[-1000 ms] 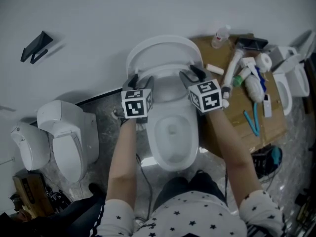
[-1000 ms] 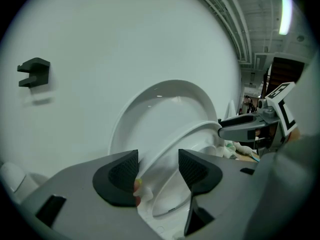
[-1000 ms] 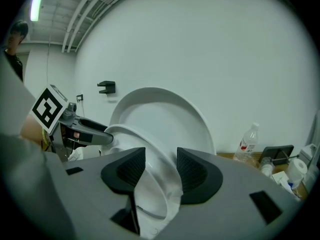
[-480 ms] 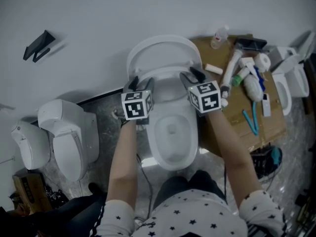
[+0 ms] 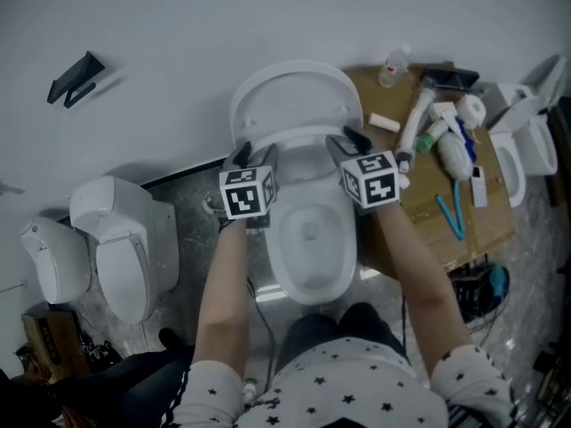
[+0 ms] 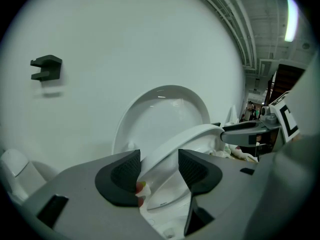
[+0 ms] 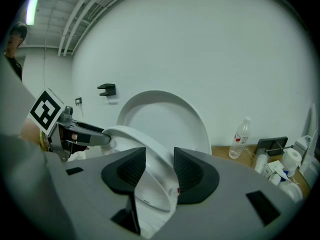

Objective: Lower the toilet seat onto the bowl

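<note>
Left gripper (image 6: 159, 168) and right gripper (image 7: 160, 166): fingers (image 6: 125, 171) nearly closed, pinching the half-raised toilet seat (image 6: 185, 136) side rims. I judge it rigid, slick, hinged. Side grips suit lowering onto bowl (image 5: 312, 283).

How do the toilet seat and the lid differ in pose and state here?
The toilet seat is tilted partway down; the lid stands upright against the wall. The seat is an open ring, the lid a solid panel. The left gripper and right gripper clamp the seat; nothing touches the lid. Both are white.
</note>
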Demonstrator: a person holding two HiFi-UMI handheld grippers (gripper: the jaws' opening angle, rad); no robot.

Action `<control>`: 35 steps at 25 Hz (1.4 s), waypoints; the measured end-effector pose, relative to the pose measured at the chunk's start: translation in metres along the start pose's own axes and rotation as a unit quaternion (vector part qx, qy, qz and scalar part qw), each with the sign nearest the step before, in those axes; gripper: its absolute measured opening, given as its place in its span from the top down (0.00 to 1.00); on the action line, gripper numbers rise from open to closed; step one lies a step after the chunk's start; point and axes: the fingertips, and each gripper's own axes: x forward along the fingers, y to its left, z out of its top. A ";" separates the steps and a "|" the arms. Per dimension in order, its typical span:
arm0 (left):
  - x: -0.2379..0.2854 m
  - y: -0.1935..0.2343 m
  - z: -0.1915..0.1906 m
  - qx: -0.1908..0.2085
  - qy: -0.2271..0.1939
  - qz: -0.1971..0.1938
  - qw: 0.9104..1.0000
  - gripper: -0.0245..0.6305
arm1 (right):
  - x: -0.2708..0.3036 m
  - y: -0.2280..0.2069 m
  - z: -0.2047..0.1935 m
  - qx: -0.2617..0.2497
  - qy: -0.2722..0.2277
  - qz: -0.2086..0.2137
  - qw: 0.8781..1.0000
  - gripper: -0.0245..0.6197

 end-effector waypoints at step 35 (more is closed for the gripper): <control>-0.065 -0.029 -0.049 0.004 -0.001 0.008 1.000 0.60 | -0.067 0.038 -0.042 0.001 0.018 0.030 0.999 0.68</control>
